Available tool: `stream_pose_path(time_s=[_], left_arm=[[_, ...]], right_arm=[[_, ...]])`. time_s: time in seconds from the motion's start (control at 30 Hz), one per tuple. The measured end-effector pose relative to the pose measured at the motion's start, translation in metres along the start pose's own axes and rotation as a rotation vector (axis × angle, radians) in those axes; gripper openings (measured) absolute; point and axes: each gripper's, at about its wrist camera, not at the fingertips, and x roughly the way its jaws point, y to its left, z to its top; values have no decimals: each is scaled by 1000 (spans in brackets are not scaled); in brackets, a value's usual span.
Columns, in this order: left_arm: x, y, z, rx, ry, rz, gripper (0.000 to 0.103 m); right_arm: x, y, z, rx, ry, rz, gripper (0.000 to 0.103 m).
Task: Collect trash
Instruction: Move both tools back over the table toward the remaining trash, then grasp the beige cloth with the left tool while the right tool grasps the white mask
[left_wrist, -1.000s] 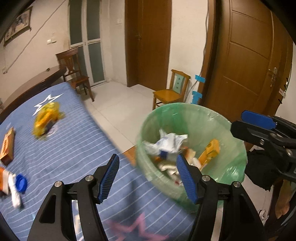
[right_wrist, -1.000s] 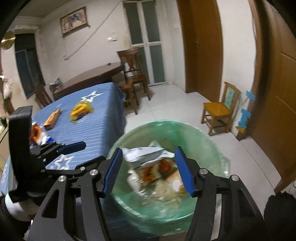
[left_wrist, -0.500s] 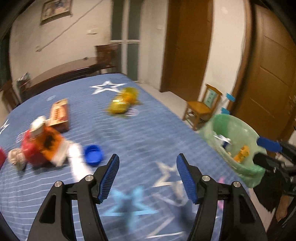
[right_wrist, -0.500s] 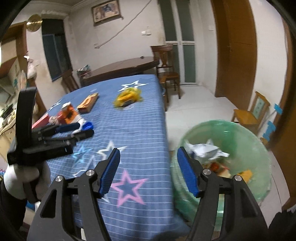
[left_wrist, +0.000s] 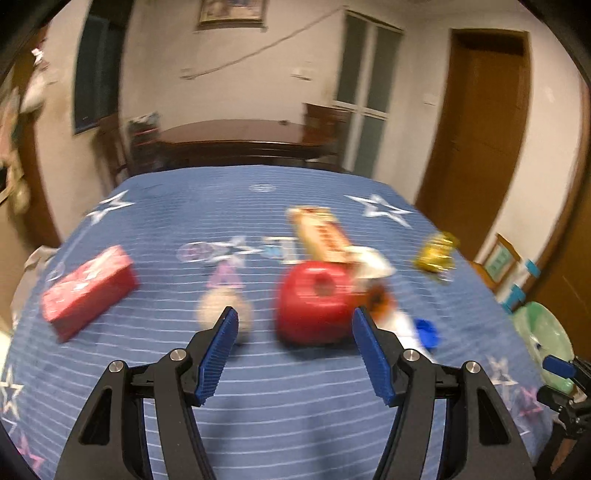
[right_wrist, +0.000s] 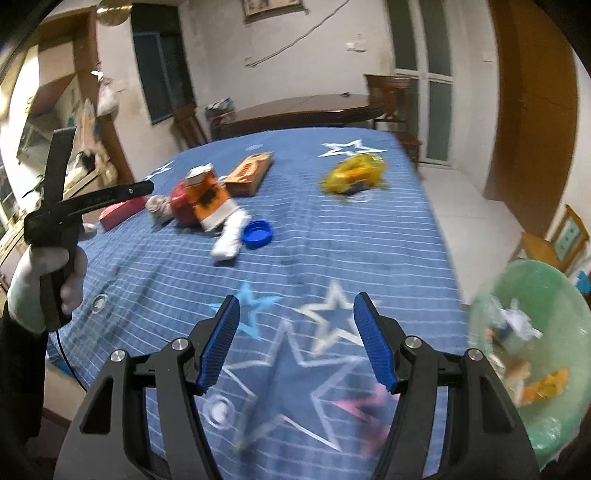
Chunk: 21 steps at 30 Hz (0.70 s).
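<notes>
Trash: scattered litter on a blue star-patterned tablecloth (right_wrist: 332, 236), blurred by motion in the left wrist view.
Red round container (left_wrist: 314, 301): lying on its side, straight ahead of the left gripper.
Orange carton (right_wrist: 208, 197): touching the red container.
Blue cap (right_wrist: 258, 234): just beside a white wrapper (right_wrist: 231, 236).
Yellow packet (right_wrist: 354, 172): well apart, toward the far right of the cloth.
Red box (left_wrist: 86, 291): at the left.
Bin (right_wrist: 554, 424): green-lined, off the table's right edge, holding crumpled paper.
Left gripper (left_wrist: 291, 356): jaws spread wide, holding nothing.
Right gripper (right_wrist: 293, 343): jaws spread wide, empty, above the cloth.
</notes>
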Motion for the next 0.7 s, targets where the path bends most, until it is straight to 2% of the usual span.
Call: stream_pose_path(time_s=[0.13,0.27,0.43,0.7], left_arm=[[5,56,-3,-20,52,52,68],[19,81,-8,-5,111,48,68],[39,81,-12,60,163,29,68],[66,71,-8,89,184,-1,68]], right_arm=[[26,24,10,-31,39,58,61],[60,44,22,-44,89,117,58],[98,57,39,-45,145,106,52],[130,58,49,-34,183,9,51]])
